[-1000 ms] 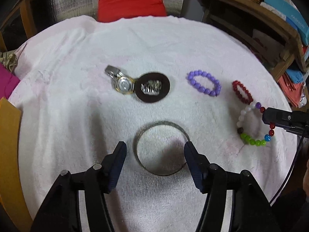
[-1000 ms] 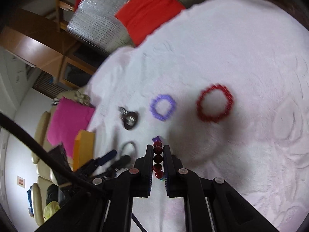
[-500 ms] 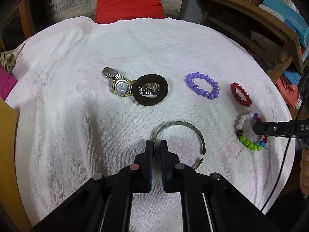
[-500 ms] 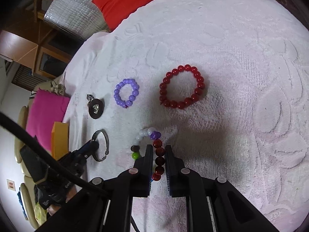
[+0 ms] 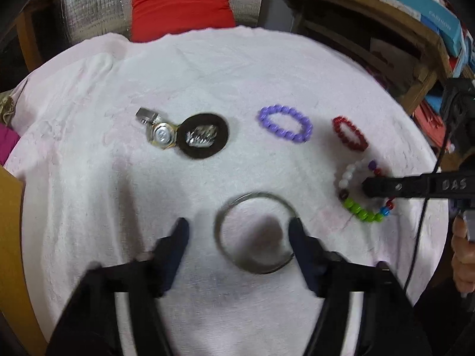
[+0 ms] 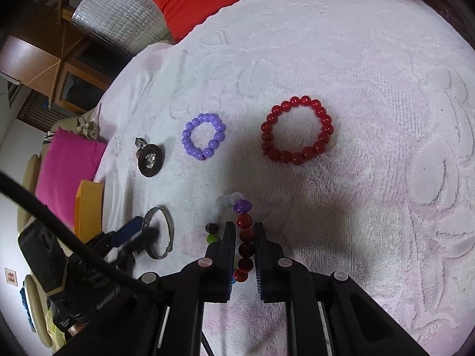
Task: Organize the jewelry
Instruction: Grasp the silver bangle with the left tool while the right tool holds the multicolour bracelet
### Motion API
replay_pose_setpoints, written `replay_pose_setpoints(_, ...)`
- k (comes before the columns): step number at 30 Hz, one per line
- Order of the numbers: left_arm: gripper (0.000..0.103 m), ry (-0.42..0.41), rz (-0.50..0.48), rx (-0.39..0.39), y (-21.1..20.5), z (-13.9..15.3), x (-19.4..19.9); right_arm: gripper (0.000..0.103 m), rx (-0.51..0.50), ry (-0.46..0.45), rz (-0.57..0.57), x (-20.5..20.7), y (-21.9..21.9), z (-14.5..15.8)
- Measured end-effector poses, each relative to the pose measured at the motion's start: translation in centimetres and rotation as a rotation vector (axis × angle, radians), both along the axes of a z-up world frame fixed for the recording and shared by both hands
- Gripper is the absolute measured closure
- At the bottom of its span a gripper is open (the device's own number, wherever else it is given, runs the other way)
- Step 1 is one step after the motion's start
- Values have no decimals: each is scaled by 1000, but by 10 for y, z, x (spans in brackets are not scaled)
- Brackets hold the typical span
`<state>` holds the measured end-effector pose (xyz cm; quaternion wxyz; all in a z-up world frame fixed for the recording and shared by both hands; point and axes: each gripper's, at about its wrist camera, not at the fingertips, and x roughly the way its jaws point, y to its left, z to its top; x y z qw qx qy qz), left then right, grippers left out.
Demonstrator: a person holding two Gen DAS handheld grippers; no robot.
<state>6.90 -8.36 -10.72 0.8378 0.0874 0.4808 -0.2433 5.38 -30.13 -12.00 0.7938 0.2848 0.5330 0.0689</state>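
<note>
A silver bangle [image 5: 255,233] lies flat on the white towel [image 5: 207,68]. My left gripper [image 5: 239,231] is open, with a finger on each side of the bangle's left part. A multicolour bead bracelet [image 5: 360,191] lies on the towel at the right. My right gripper [image 6: 245,234] holds the bracelet's dark red beads [image 6: 245,237] between its nearly closed fingers. A purple bracelet [image 6: 204,136], a red bracelet [image 6: 297,129] and a silver watch [image 5: 161,133] on a dark round pad [image 5: 203,139] lie farther back.
A red cushion [image 5: 181,6] and a quilted silver backrest [image 5: 89,0] stand behind the table. Wooden shelves [image 5: 386,29] with boxes are at the right. A pink cushion [image 6: 65,172] and an orange board [image 6: 87,207] are at the left edge.
My left gripper was shut on the bangle's rim half a second ago; now it is open and the bangle lies flat. My right gripper's fingers have parted slightly around the red beads.
</note>
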Motion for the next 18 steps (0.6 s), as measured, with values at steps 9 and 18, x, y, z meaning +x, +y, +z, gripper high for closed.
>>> replay_pose_setpoints(9,31,-21,-27,56,-24,-12,-4,89,1,-3,9,0,-2,-1)
replay_pose_setpoints(18,41,-72,31,28,-6,2,-6,89,-33,-31,39,0,9,6)
